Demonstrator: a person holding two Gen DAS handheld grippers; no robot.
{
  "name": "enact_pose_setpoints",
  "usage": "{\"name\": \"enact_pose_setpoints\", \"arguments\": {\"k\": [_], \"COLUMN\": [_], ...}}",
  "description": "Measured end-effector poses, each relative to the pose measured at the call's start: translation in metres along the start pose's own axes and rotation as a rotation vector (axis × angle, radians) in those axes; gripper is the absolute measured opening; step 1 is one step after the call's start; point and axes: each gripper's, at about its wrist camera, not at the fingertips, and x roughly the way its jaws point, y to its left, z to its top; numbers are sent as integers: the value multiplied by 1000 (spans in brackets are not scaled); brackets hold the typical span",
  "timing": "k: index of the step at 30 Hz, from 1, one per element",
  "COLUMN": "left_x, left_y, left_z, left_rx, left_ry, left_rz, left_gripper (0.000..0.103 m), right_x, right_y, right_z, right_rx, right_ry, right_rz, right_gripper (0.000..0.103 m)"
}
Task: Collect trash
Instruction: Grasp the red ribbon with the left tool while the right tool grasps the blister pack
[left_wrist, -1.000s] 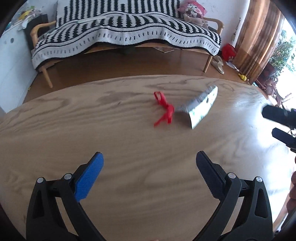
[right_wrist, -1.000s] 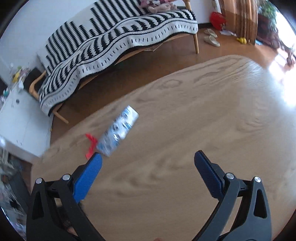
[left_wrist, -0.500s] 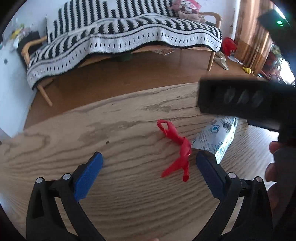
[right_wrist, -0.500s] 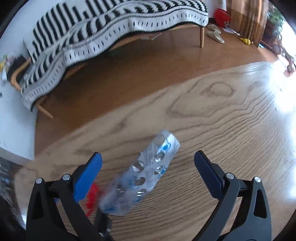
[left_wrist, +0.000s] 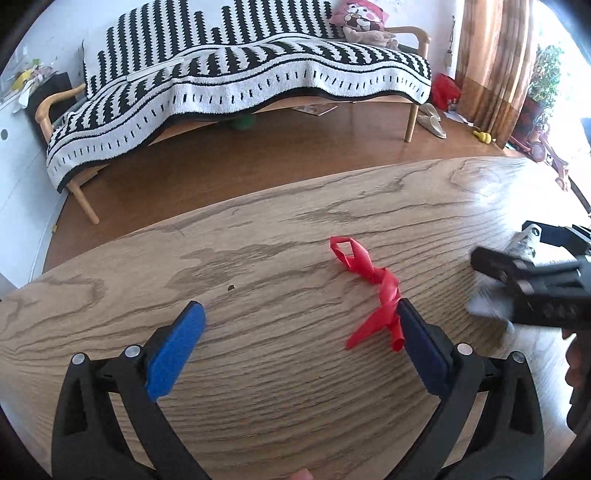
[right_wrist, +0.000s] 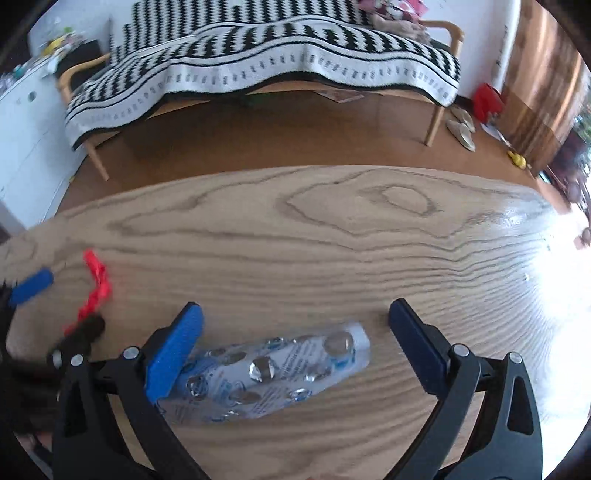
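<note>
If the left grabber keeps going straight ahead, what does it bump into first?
Probably the red balloon scrap: it already lies beside the left gripper's right finger. Past it only bare table shows.

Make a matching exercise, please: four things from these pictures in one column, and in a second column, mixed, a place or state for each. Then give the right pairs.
Things:
1. red balloon scrap
2. empty blister pack
3. left gripper
4. striped blanket

Places or states:
A. draped over the wooden bench
B. lies between the open fingers of the right gripper
C. lies on the table, by the left gripper's right finger
D. open, holding nothing

Pairs: 1-C, 2-B, 3-D, 4-A
</note>
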Motion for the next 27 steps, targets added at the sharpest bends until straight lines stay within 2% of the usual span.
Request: {"name": "enact_pose_setpoints", "arguments": {"k": [3, 6, 10, 16, 19, 27], "left_x": [0, 1, 1, 1, 1, 1], "left_y": [-2, -3, -3, -2, -2, -2], "left_z": [0, 2, 2, 2, 1, 1], "left_rx": [0, 2, 3, 3, 2, 2], "left_ry": [1, 2, 2, 1, 2, 1], "left_rz": [3, 4, 5, 4, 2, 2], "left_gripper": [98, 98, 98, 98, 98, 98], "right_x": [-10, -20, -36, -38, -38, -44], "right_y": [-3, -14, -22, 0, 2, -5], "right_z": [-15, -28, -42, -55, -58, -64], "right_rx": [-8, 73, 187, 108, 78, 34], "right_ry": [-37, -12, -15, -25, -60, -58], "right_rz": [7, -29, 11, -72, -54, -16], "right_gripper": [97, 97, 97, 98, 98, 98]}}
